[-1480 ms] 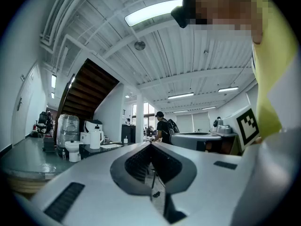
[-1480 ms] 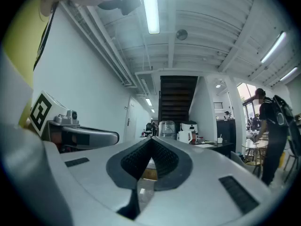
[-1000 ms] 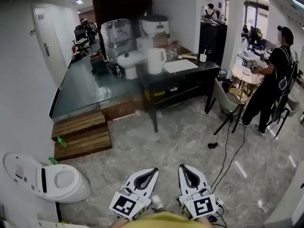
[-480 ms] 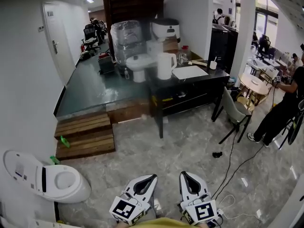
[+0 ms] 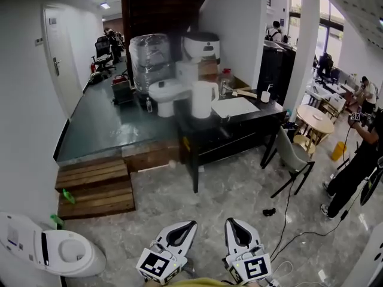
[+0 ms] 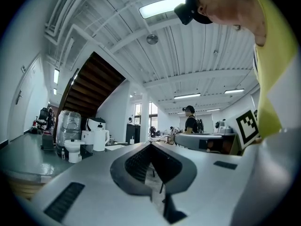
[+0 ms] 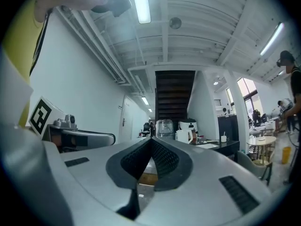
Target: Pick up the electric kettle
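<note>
At bottom centre the left gripper [image 5: 194, 223] and right gripper [image 5: 229, 221] are held pressed together, empty; the electric kettle [image 5: 203, 99] is seen upper centre.

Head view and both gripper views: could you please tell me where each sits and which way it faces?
Head view: on the head, looking forward and down at the electric kettle on a black table; left gripper, right gripper and yellow shirt show.
Left gripper view: on that gripper, along its shut jaws; shirt at right.
Right gripper view: likewise; shirt at left.
All three share the kettle.
</note>
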`<state>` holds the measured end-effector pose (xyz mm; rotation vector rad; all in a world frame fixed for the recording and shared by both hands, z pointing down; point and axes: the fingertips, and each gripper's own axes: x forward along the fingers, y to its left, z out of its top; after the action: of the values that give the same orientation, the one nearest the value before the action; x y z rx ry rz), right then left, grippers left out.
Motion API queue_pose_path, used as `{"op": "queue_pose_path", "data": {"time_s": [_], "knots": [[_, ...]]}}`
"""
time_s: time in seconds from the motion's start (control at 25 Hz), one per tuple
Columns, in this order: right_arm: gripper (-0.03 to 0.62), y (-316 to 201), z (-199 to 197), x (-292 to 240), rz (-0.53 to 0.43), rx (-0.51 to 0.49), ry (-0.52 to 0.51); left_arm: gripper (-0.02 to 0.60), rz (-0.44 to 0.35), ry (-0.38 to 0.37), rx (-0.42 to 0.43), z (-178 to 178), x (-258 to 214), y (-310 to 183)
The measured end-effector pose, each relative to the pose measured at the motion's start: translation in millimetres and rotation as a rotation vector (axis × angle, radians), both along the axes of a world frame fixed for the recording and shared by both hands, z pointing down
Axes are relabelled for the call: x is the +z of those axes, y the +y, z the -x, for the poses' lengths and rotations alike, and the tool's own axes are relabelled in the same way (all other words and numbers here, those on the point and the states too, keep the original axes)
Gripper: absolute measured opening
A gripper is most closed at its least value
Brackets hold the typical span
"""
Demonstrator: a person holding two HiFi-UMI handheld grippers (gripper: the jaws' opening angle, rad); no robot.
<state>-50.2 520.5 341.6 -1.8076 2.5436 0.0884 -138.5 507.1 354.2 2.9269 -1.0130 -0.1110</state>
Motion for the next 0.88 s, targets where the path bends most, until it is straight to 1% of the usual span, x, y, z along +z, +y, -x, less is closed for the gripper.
{"op": "queue_pose_path", "data": {"time_s": [0.16, 0.28, 0.36, 0.48, 0.68, 0.88], "knots": [[0.017, -53.2, 5.3, -8.0, -0.010, 0.026, -0.008, 0.009, -0.029, -0.010, 0.045, -1.0, -14.4, -55.0], [0.017, -81.6, 2.9, -6.0, -0.012, 0.062, -0.020, 0.009, -0.059, -0.035, 0.093, -9.1, -14.8, -82.1], [0.017, -95.9, 1.4, -3.4, -0.009, 0.078, -0.029, 0.009, -0.057, -0.044, 0.121, -14.2, -13.5, -95.6], [0.017, -113.2, -2.4, 2.8, 0.015, 0.096, -0.039, 0.009, -0.045, -0.039, 0.150, -19.0, -9.6, -110.7], [0.015, -141.8, -7.0, 9.1, 0.037, 0.102, -0.040, 0.009, 0.010, -0.069, 0.140, -18.0, 7.3, -141.1], [0.015, -179.1, -9.8, 17.5, 0.041, 0.084, -0.043, 0.009, 0.010, -0.033, 0.132, -21.8, 11.3, -173.9]]}}
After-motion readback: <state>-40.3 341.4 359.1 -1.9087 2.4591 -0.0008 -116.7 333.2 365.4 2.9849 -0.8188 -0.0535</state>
